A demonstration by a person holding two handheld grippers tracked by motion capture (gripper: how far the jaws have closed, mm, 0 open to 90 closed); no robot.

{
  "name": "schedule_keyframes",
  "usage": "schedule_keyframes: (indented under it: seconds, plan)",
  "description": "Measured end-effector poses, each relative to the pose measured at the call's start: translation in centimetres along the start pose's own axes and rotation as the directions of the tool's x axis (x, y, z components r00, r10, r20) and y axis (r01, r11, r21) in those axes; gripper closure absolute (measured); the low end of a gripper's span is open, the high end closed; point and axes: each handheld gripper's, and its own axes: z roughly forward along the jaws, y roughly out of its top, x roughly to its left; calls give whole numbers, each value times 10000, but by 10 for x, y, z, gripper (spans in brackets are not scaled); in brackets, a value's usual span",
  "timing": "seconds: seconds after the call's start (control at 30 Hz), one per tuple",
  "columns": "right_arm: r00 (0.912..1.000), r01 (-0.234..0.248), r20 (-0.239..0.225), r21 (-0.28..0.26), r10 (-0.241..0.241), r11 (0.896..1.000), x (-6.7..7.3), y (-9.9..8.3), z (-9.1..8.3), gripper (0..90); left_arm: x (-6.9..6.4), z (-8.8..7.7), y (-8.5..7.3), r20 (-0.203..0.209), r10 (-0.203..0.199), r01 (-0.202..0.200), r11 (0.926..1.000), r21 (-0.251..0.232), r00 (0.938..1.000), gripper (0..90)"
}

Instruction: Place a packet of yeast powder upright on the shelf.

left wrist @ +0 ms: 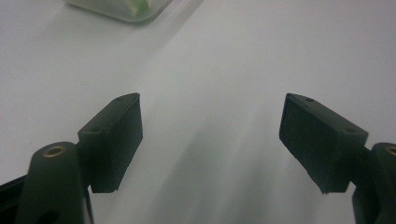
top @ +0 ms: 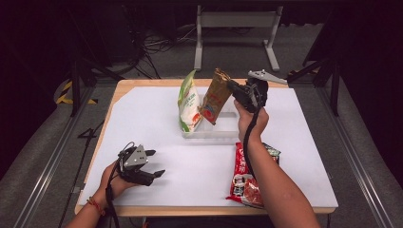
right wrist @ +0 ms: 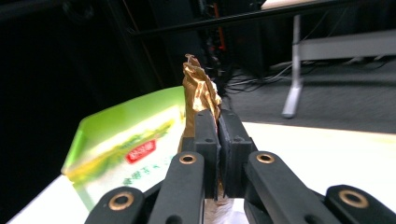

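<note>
I see the bench (top: 142, 118), white-topped, with a clear tray (top: 223, 132) near its far edge. My right gripper (top: 234, 89) pinches the brown packet (top: 215, 97) above it, beside the green-and-white bag (top: 188, 102). My left gripper (top: 153, 164) rests spread, empty, near the front-left corner.

A wooden-edged table (top: 119, 90) stands on a grey floor, its top almost wholly covered by a white sheet (top: 152, 128), with bare wood showing along the near and far edges. Toward the far middle of the sheet sits a clear shallow tray (top: 214, 134), and a green-and-white packet (top: 188, 103) stands upright in its left end. At the near right a red snack packet (top: 244, 183) lies flat on the sheet, its lower end reaching the table's front edge.
</note>
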Motion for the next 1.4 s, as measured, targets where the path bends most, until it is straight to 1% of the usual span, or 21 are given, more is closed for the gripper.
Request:
schedule_keyframes:
  seconds: [0.03,0.07,0.1,0.13,0.2,0.33,0.4,0.5,0.57,0.6,0.77,0.83,0.9,1.03,1.07,1.1,1.13,1.17,1.27,1.33,1.4]
  plan:
    - [9996,-172,-207,9,172,9999,0,0,-1,879,0,0,0,8,-3,3,10000,-6,10000,222]
    - [9991,-166,-402,21,167,9999,4,0,-3,879,-1,0,0,4,14,-14,10000,-14,10000,222]
    - [9989,-109,-454,23,110,9999,7,0,-4,879,-1,0,0,-4,8,-8,10000,-4,10000,222]
    - [9989,-109,-454,23,110,9999,7,0,-4,879,-1,0,0,-4,8,-8,10000,-4,10000,223]
    - [9981,-33,-620,15,34,10000,14,0,-7,878,0,0,0,-1,10,-10,10000,12,10000,222]
    - [9970,-142,-752,157,153,9998,18,-3,-6,878,-1,0,0,13,67,-67,10000,22,10000,222]
    - [9987,36,-508,208,-26,9998,19,-5,-5,878,-1,0,0,17,80,-80,10000,26,10000,222]
    - [10000,53,-78,125,-52,9999,15,-9,-5,877,-1,-1,0,21,48,-48,10000,-20,10000,224]
    - [9998,-98,188,62,97,9999,9,-11,-6,877,-1,0,0,33,20,-20,10000,-8,10000,225]
    - [9995,-207,240,50,206,9998,6,-12,-7,877,-1,0,0,32,51,-51,10000,9,10000,225]
    - [9966,-397,714,-127,405,9991,-4,-20,-14,875,-1,0,0,32,108,-108,9999,48,9999,228]
    - [9955,-578,737,-153,588,9982,-9,-24,-16,872,-1,1,0,38,105,-105,9999,77,9999,229]
    - [9942,-732,789,-68,735,9973,-12,-28,-17,870,-1,1,0,46,117,-117,9999,108,9999,229]
    - [9916,-905,893,-331,931,9953,-16,-32,-25,870,-2,1,0,37,135,-135,9999,97,9999,231]
    - [9901,-962,976,-497,1006,9941,-18,-33,-28,871,-2,1,0,40,134,-134,9999,96,9999,232]
    - [9901,-962,976,-497,1006,9941,-18,-33,-28,871,-2,1,0,40,134,-134,9999,96,9999,233]
    - [9885,-976,1093,-663,1044,9930,-21,-34,-32,871,-1,1,0,35,112,-113,9999,90,9999,232]
    - [9882,-1019,1074,-701,1091,9923,-21,-35,-34,870,-1,1,0,57,105,-105,9999,46,9999,233]
    - [9889,-920,1112,-612,983,9939,-20,-37,-33,870,-2,2,1,66,109,-109,9999,86,9999,232]
    - [9880,-658,1364,-511,722,9965,-15,-41,-31,869,-2,2,1,92,165,-166,9998,112,9998,232]
    - [9869,-480,1514,-586,564,9971,-11,-41,-29,866,-3,2,1,81,179,-179,9998,114,9998,232]
